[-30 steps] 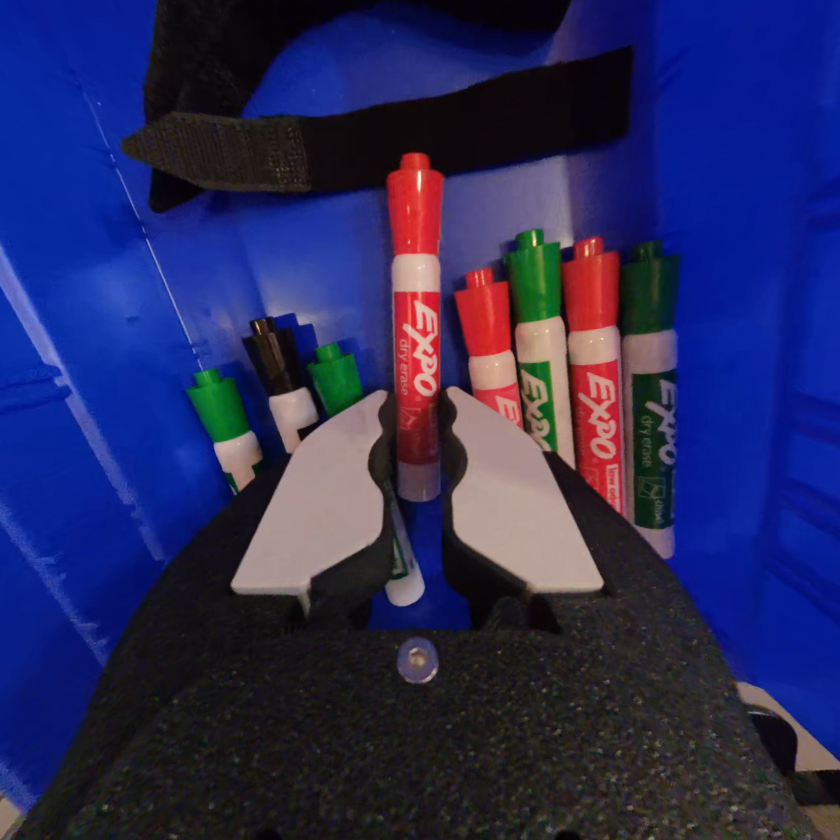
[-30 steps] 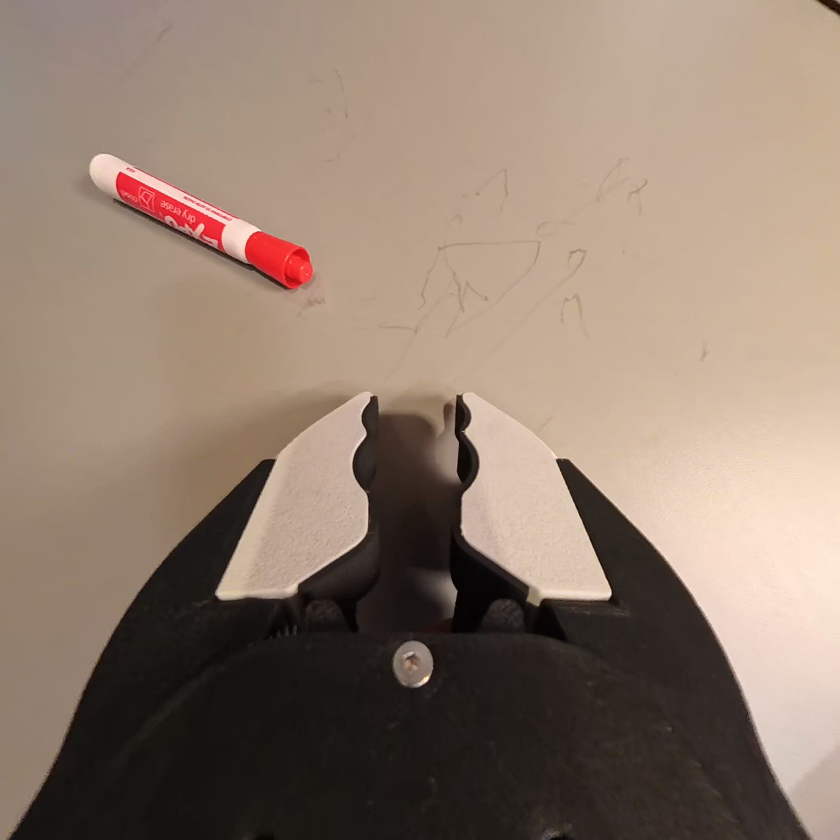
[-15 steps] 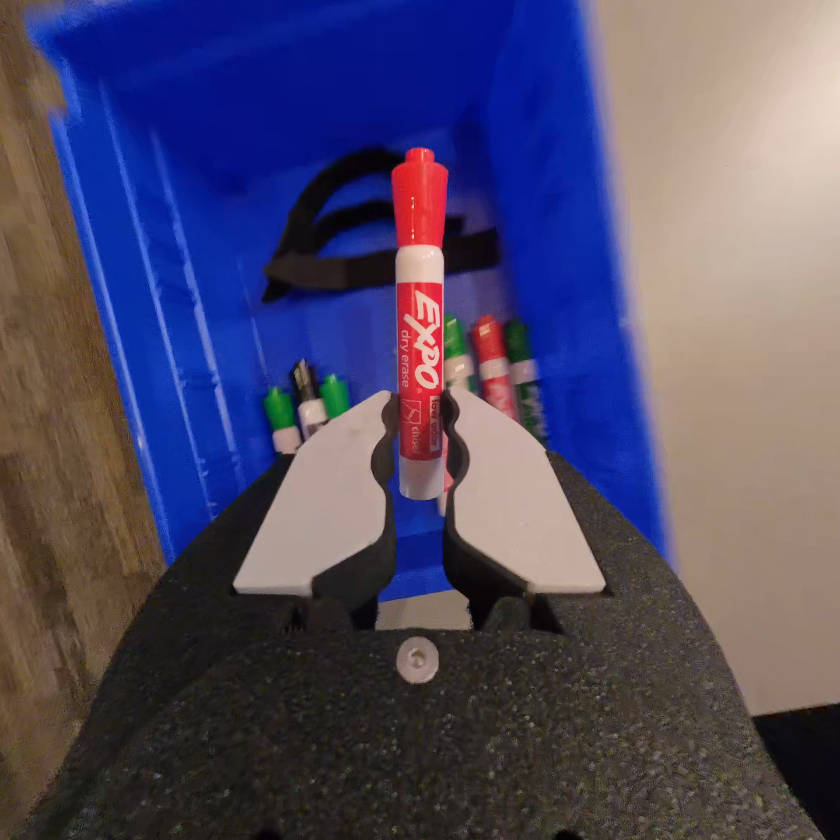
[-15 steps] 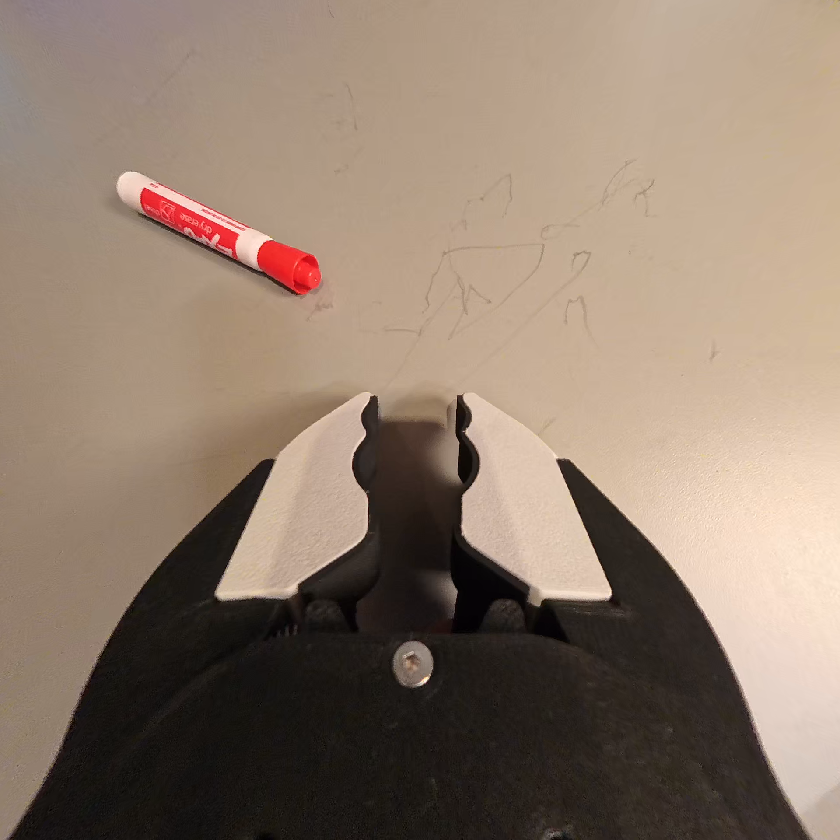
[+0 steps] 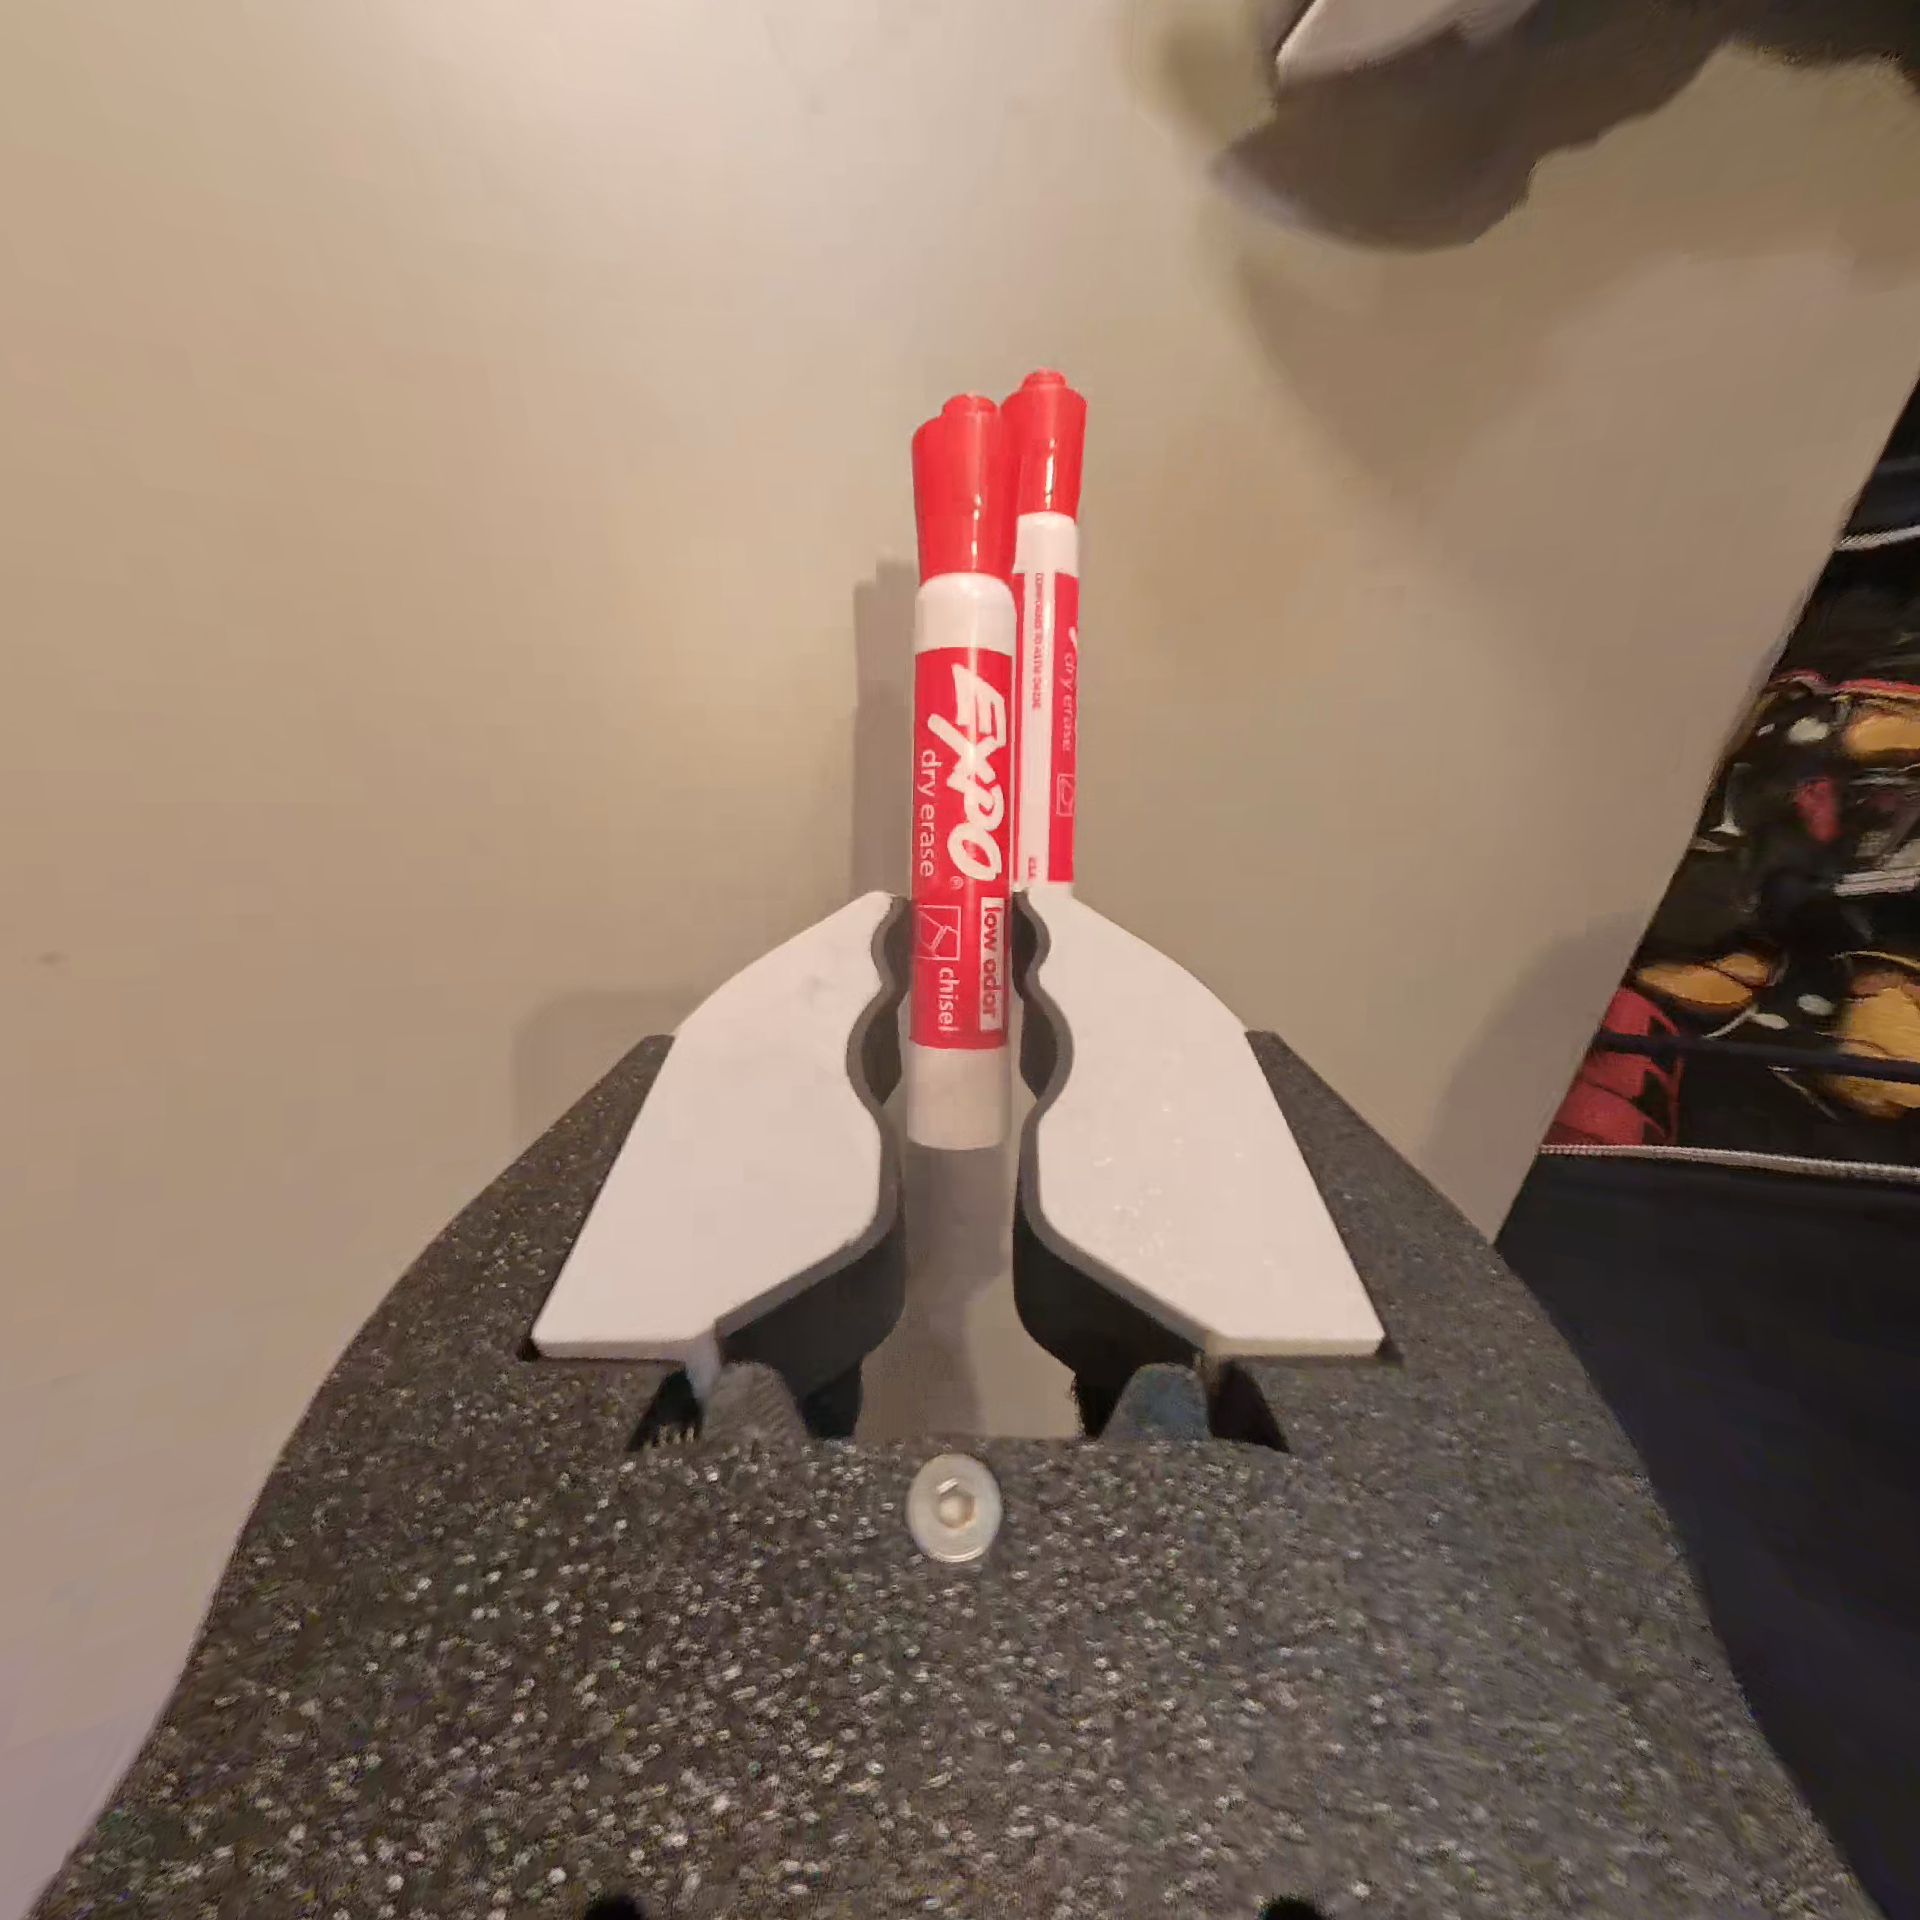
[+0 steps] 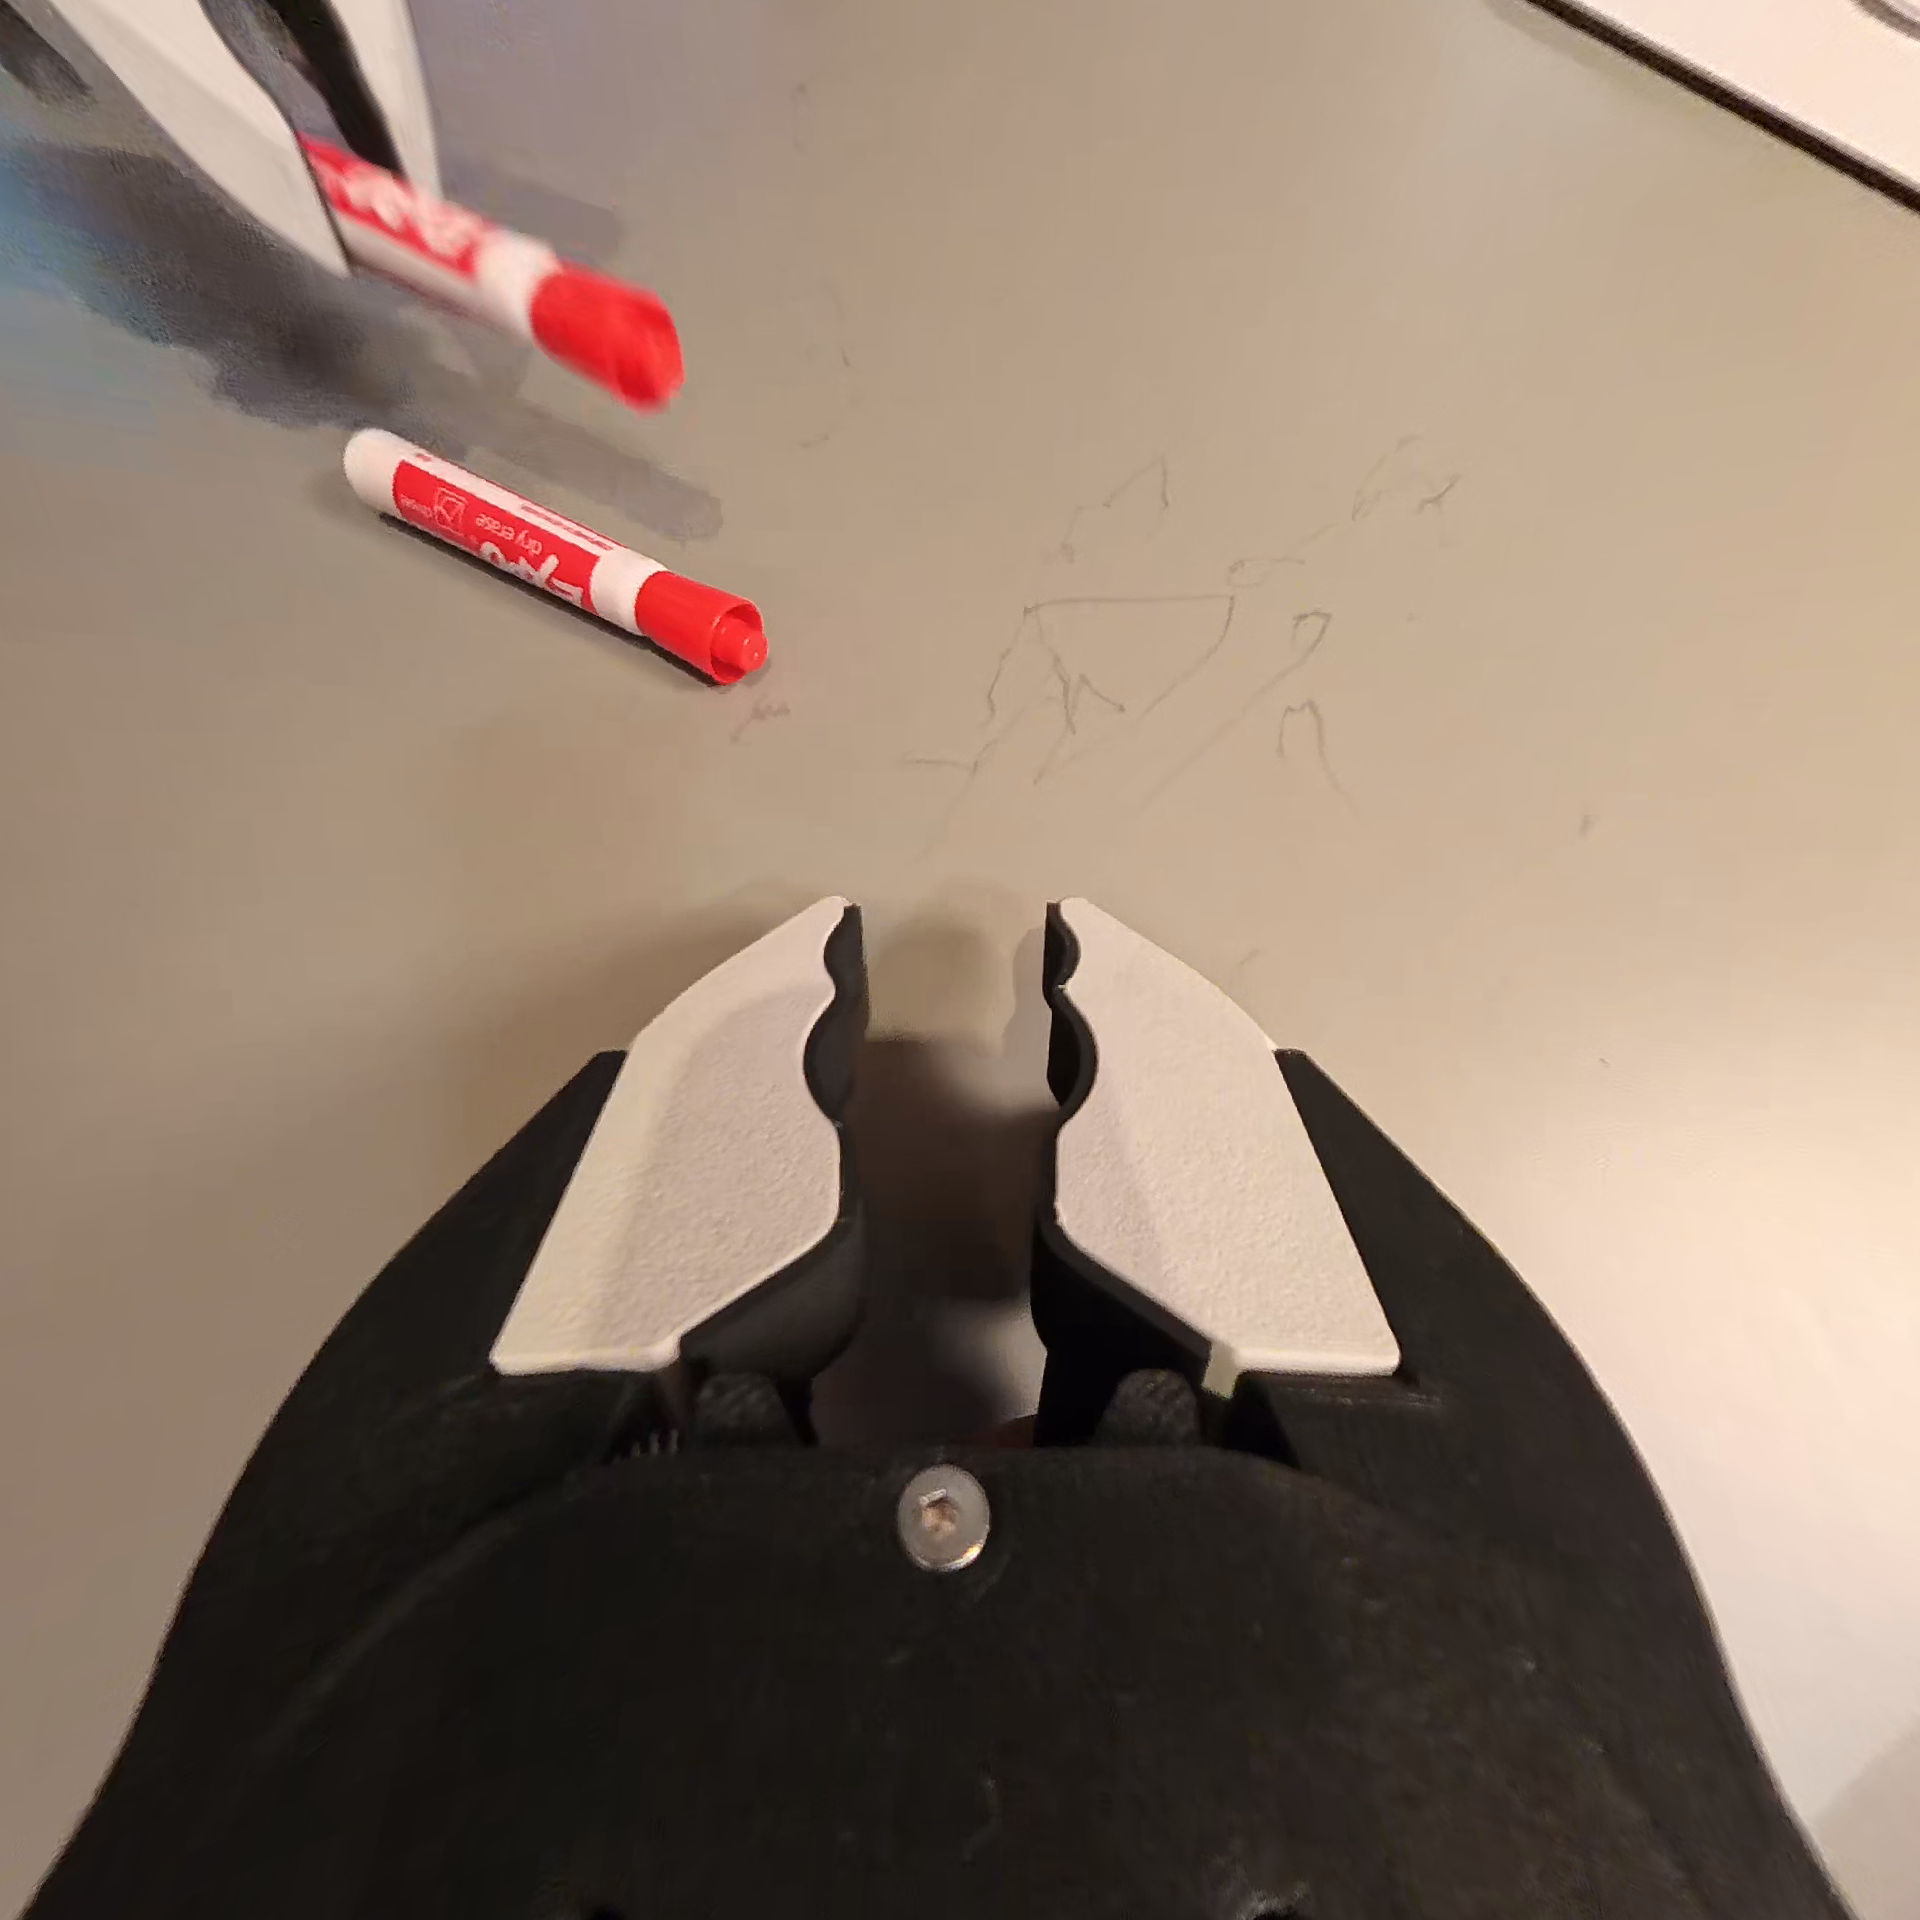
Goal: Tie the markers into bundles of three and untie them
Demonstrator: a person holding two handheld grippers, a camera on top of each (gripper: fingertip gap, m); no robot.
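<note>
- Left wrist view: the left gripper [image 5: 956, 914] has its jaws drawn in tight on a red-capped marker [image 5: 958, 790], pinching the lower barrel, cap pointing away from the camera.
- A second red marker [image 5: 1047, 644] lies on the beige table [image 5: 416, 520] just beyond the held one and to its right; from this angle the two overlap, and I cannot tell whether they touch.
- At the top right of the same view a blurred grey-white shape [image 5: 1382, 114] is the other gripper, well apart from the markers.
- Past the table's right edge sits a dark area with patterned red, yellow and black items [image 5: 1766, 914]; what they are is unclear.
- Right wrist view: the right gripper [image 6: 954, 920] has a clear gap between its fingertips and nothing in it, hovering low over the table [image 6: 1455, 312], which bears faint pencil-like scribbles [image 6: 1143, 665].
- The lying marker [image 6: 551, 556] rests flat at upper left, cap toward the right; above it, blurred, is the held marker [image 6: 499, 275] in the left gripper [image 6: 343, 156].
- Nothing stands between the right gripper and the lying marker.
- A white sheet or board with a dark edge [image 6: 1766, 73] crosses the top right corner.
- No container is in sight.
- Both markers carry red-and-white printed labels.
</note>
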